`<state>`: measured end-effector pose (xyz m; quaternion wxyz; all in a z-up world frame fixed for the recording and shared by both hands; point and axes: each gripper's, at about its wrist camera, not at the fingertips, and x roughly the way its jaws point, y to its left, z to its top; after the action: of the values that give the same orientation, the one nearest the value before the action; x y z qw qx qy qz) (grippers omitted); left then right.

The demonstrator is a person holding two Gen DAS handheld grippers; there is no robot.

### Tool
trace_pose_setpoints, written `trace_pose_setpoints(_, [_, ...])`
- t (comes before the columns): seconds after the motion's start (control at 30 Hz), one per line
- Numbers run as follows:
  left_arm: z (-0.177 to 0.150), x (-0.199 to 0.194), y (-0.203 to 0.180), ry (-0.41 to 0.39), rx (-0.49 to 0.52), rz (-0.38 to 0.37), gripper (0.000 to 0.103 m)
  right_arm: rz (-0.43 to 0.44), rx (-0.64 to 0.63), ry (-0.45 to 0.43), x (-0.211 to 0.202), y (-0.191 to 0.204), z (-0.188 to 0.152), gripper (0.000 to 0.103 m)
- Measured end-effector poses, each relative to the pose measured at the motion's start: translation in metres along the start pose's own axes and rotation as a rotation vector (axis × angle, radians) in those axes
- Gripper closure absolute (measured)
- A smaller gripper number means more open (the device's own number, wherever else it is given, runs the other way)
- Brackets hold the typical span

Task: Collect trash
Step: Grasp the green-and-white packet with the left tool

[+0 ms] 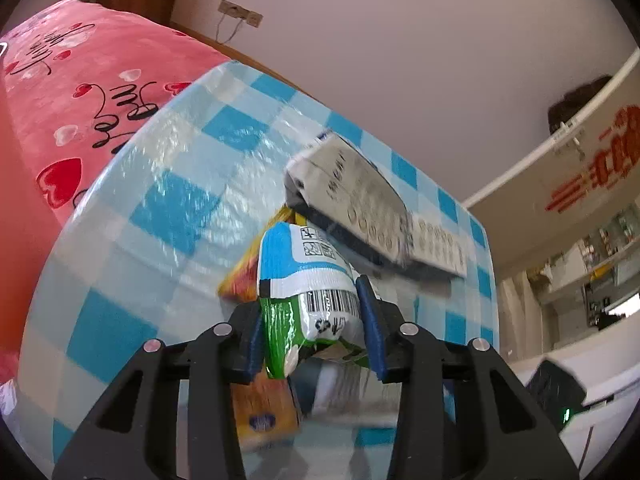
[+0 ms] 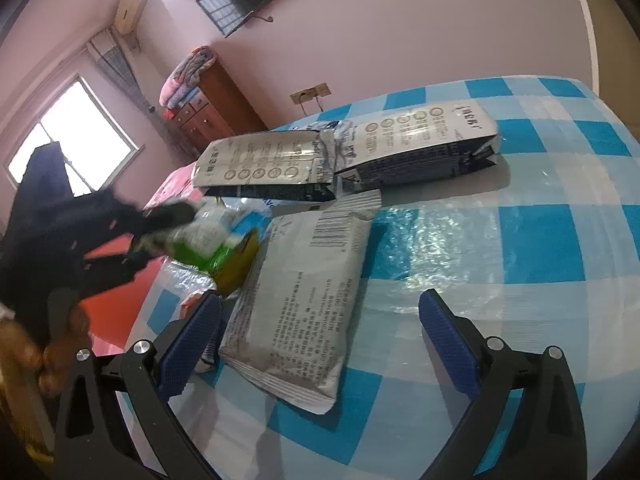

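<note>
My left gripper (image 1: 310, 308) is shut on a crumpled green, white and blue wrapper (image 1: 308, 280), with a blue pad pressed to each side. An orange-yellow packet (image 1: 240, 276) lies beneath it. A silver and navy bag (image 1: 360, 208) lies just beyond. In the right wrist view the left gripper (image 2: 160, 224) shows blurred at the left with the green wrapper (image 2: 200, 248) in it. My right gripper (image 2: 320, 298) stands open above the near end of a flat silver packet (image 2: 304, 304). Two silver and navy bags (image 2: 264, 164) (image 2: 424, 144) lie farther back.
Everything lies on a table with a glossy blue-checked cloth (image 2: 520, 240). A bed with a pink heart blanket (image 1: 80, 100) borders the table's left side. A white box with red print (image 1: 580, 184) stands to the right. A person's hand (image 2: 60, 344) holds the left gripper.
</note>
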<state>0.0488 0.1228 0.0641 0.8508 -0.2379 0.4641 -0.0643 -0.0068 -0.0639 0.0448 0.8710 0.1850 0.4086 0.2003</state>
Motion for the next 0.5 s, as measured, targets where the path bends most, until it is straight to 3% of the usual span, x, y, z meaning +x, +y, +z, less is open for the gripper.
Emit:
trace_pose_setpoints(0.27, [-0.04, -0.019, 0.002, 0.065, 0.041, -0.031, 0.072, -0.027, 0.001, 0.0, -0.001, -0.001, 0.0, 0.005])
trace_pose_setpoints(0.5, [-0.062, -0.033, 0.023, 0.081, 0.032, -0.043, 0.073, -0.04, -0.037, 0.005, 0.003, 0.009, -0.001, 0.005])
